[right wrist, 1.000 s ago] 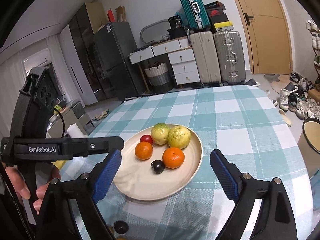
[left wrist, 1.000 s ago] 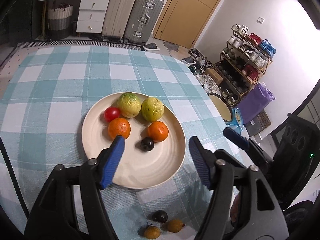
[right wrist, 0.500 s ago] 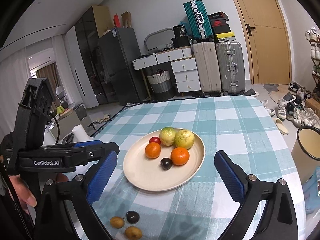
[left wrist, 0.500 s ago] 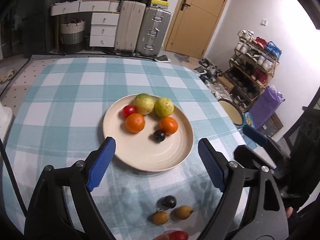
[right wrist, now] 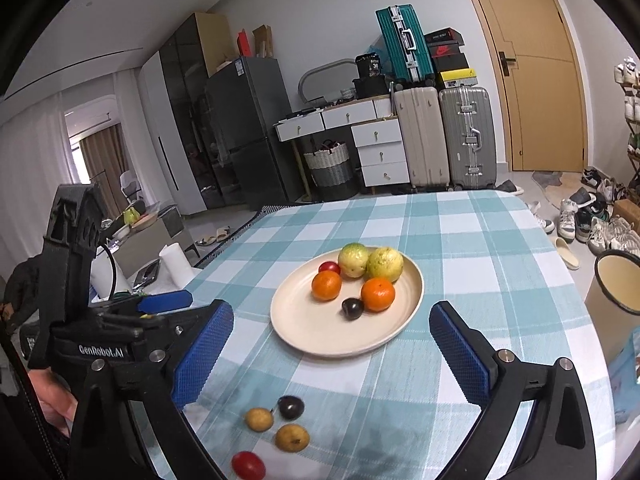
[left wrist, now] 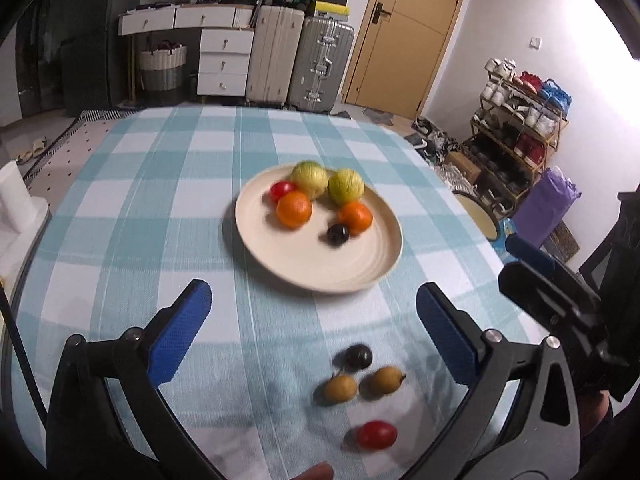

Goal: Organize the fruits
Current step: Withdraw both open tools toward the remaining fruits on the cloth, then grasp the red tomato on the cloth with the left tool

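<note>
Both grippers, left (left wrist: pixel 312 328) and right (right wrist: pixel 332 344), hang released and hold nothing. Nearest, four loose fruits lie on the cloth (right wrist: pixel 460 240): one tomato (right wrist: pixel 248 465), two loquats (right wrist: pixel 292 437), one plum (right wrist: pixel 291 407). Farther, the plate (right wrist: pixel 316 336) holds six: two oranges, two guavas, one tomato, one plum. Only the left view shows a shoe rack (left wrist: pixel 516 120); only the right, a fridge (right wrist: pixel 244 128).

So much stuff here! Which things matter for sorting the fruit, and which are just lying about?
Part of the job:
- round cream plate holding oranges, guavas, tomato, dark plum
- loose dark plum
- two small tan fruits
- loose red tomato

Just lying about:
- silver suitcase
- white paper roll
- woven basket
</note>
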